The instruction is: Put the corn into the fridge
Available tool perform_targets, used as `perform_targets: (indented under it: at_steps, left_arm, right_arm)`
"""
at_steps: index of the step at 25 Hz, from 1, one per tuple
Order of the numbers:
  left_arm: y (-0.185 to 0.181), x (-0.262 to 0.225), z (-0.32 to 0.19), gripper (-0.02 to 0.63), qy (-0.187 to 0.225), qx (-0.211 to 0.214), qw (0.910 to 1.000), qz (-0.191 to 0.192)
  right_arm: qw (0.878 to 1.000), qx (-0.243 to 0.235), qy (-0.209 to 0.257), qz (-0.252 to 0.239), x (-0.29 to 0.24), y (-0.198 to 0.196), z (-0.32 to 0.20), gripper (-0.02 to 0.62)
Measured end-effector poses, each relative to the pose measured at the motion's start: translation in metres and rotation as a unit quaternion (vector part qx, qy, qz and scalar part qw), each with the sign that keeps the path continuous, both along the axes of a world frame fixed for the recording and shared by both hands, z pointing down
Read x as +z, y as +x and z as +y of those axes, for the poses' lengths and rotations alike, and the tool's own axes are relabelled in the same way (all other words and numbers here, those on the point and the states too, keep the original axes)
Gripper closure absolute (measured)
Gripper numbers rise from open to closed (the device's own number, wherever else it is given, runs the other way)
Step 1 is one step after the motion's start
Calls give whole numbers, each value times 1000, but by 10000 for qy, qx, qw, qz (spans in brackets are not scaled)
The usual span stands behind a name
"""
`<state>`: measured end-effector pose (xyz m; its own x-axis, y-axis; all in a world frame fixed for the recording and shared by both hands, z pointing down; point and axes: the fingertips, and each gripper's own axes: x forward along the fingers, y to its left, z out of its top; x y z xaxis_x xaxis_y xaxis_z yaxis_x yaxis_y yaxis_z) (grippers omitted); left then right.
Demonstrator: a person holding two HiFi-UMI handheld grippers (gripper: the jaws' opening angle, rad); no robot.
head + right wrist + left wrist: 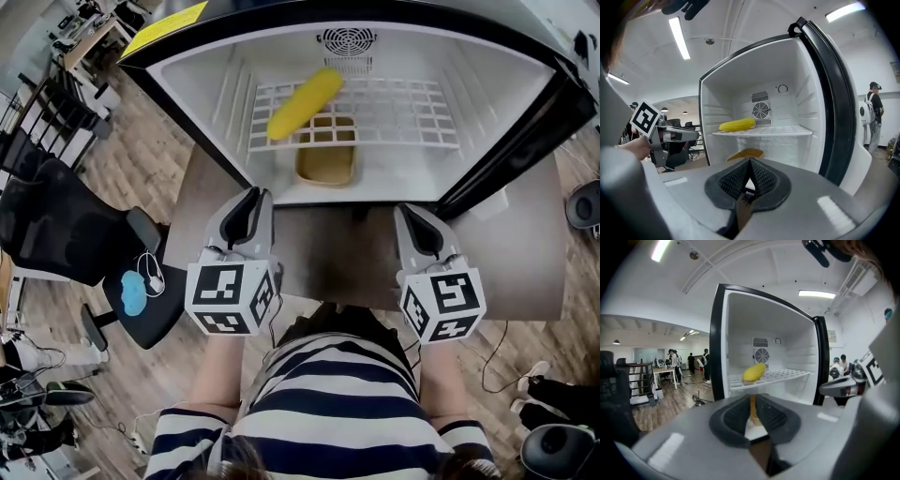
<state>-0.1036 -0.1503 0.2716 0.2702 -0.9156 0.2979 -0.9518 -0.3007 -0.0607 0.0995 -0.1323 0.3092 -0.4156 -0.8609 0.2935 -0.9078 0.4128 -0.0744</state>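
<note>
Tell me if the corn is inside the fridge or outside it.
Inside. The corn lies on the white wire shelf within the fridge, whose door stands open. Nothing is holding the corn.

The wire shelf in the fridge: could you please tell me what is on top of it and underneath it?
On the wire shelf lies the corn. Beneath it sits a tan dish, its rear part covered by the shelf's grid.

Ceiling strip lights [680, 38] glare upper left; the fridge [487, 84] interior shines white; gripper views bow at edges.
</note>
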Motion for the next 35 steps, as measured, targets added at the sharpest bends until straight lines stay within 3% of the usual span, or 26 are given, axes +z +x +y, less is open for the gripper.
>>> perform_targets:
  at_steps: [10,35]
  left_arm:
    - [-9,31,2,606,-387,-244,9989,30]
    - [-17,21,6,606,-201,-281,9994,12]
  right_arm:
    - [10000,57,10,51,4,-2,-5,604]
    - [9997,157,189,-10,-7,-6,-1,604]
